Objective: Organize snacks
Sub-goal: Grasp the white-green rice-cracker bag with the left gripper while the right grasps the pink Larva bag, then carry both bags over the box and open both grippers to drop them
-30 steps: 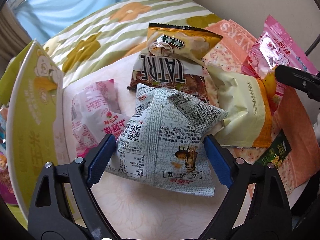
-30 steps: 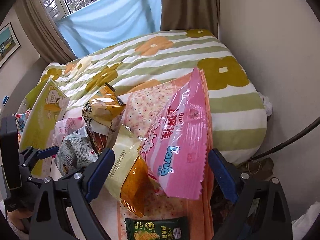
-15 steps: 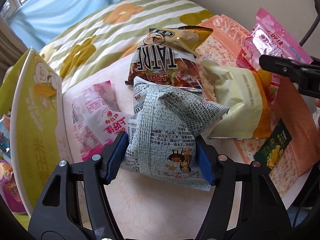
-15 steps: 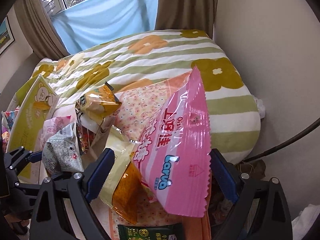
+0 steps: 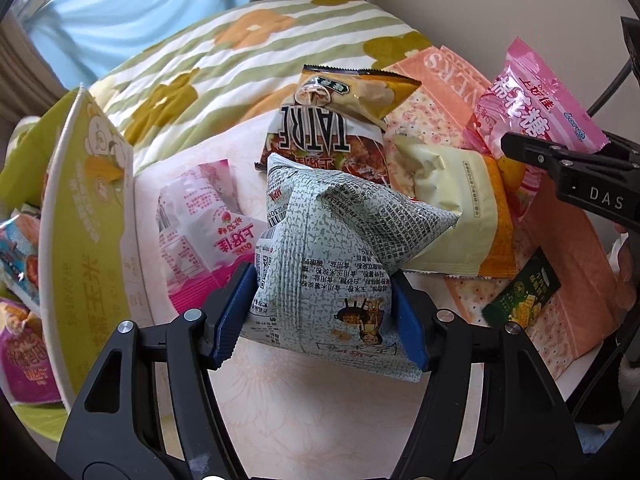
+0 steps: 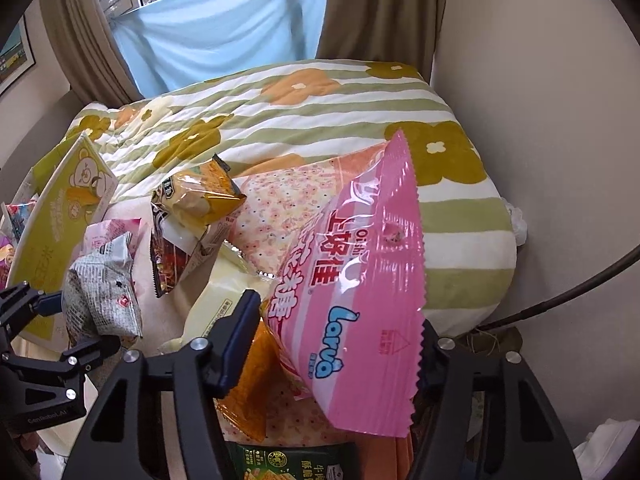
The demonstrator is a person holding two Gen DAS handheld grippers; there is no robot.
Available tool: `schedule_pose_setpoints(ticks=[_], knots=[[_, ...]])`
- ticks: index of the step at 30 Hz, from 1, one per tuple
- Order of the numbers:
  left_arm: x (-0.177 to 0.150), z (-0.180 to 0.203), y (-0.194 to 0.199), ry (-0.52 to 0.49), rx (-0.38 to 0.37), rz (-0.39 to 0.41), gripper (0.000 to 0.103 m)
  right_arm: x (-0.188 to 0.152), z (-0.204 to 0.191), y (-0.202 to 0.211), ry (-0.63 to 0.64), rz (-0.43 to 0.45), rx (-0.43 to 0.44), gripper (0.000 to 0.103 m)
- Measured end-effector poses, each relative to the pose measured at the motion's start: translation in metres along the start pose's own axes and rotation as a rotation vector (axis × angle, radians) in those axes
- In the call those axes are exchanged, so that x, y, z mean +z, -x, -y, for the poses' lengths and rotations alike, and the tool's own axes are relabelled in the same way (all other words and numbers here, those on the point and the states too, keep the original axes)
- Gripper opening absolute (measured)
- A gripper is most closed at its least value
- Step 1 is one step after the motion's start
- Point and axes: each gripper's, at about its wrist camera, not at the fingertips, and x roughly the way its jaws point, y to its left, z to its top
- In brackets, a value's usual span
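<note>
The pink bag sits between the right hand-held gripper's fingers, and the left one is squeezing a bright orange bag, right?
Not quite. In the left wrist view, the left hand-held gripper squeezes a pale grey-green printed bag, not an orange one. The pink bag is between the closing right hand-held gripper fingers, as you said.

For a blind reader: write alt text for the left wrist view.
The left tongs pinch a speckled grey-green snack bag above a pale tabletop. More snack packets lie behind it, and a yellow-green box stands at left.

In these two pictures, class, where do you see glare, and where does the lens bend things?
Right wrist view: window light glares off the pink bag. Left wrist view: soft even light, grey bag sharp. Both views: fisheye curves the edges and blacks out the corners.
</note>
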Motion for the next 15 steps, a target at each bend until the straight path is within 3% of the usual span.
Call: schedule_pose_setpoints(ticks=[3, 15], knots=[[0.001, -0.001, 0.012, 0.020, -0.003, 0.017, 0.062, 0.001, 0.001, 0.007, 0.004, 0.005, -0.004, 0.042], [0.009, -0.019, 0.090, 0.156, 0.043, 0.165, 0.062, 0.012, -0.003, 0.066, 0.050, 0.079, 0.056, 0.042]])
